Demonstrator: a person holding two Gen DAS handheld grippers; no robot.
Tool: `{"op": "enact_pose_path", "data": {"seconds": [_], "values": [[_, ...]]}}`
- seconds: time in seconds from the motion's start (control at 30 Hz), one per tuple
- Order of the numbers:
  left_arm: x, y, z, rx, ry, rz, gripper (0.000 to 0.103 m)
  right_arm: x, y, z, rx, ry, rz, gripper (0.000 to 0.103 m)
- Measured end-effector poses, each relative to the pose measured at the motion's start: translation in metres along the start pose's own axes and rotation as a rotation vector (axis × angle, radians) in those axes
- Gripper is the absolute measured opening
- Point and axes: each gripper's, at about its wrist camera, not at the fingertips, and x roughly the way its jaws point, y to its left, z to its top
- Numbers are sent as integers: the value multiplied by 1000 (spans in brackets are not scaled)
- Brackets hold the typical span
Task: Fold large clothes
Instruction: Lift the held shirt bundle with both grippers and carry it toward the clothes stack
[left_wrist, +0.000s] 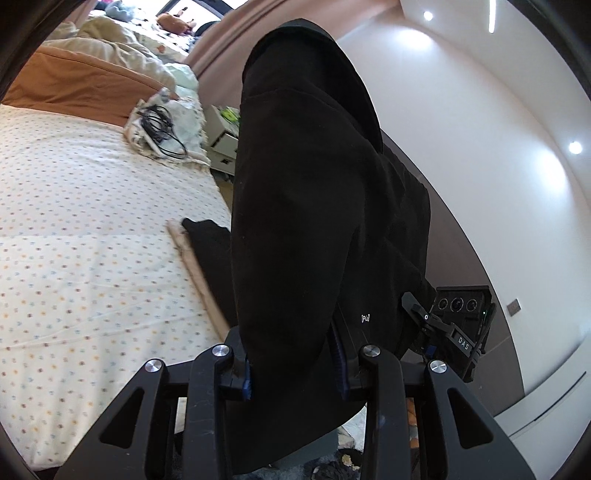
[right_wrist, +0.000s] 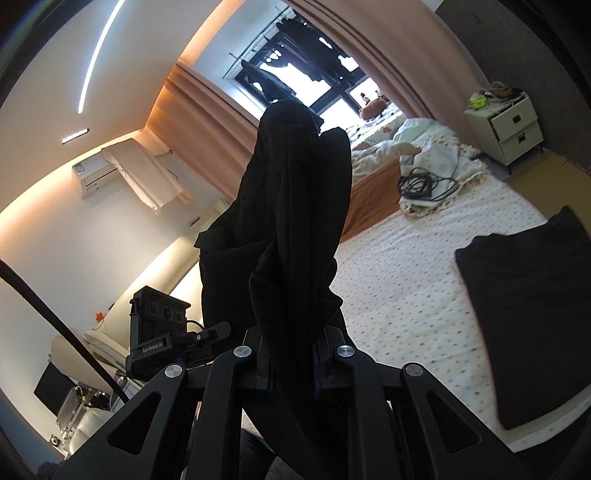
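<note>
Your left gripper (left_wrist: 293, 376) pinches a thick bunch of the black garment (left_wrist: 314, 184): its jaws stand a little apart, with the blue-edged pads pressed into the cloth on both sides, and the fabric rises from them in a tall dark column that fills the middle of the left wrist view. A small white label sits on the cloth just above the right-hand pad. Your right gripper (right_wrist: 291, 373) has its jaws drawn nearly together on a narrower twist of the same black cloth (right_wrist: 291, 229), which stands up from the pads and flops over at its top in front of the window (right_wrist: 314, 74). Both ends of the garment hang in the air, held off the bed (left_wrist: 74, 240), whose dotted white sheet lies below and to the left in the left wrist view. On that sheet, in the right wrist view, a second black cloth, folded (right_wrist: 528, 317) into a flat block, rests near the bed's right edge, well apart from the piece you hold. A coil of black cable (right_wrist: 421, 184) lies on a crumpled pale blanket further up the bed, near the orange pillow (left_wrist: 81, 81). In each view the other gripper's camera unit (left_wrist: 461, 325) shows just beside the hanging cloth.
</note>
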Motion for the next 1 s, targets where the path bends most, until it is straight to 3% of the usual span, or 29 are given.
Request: {"op": "enact_pose_path", "data": {"seconds": [0.07,0.3,0.57,0.83,1.0], "values": [[19,-1,7,12,21,-21,33,-16,-5,5,-5,-17,-12,11],[78,-36,-13,39,84,-92,33,-60,-10,10,-22,-35,-82,11],[155,-63,-19,28,180,-186,33,-93,-2,17,-21,-39,-212,10],[193,-59,-8,-11,236,-236,33,-79,4,26,7,-31,-271,10],[225,-31,6,-51,260,-231,33,-56,1,26,34,-9,-295,10]]}}
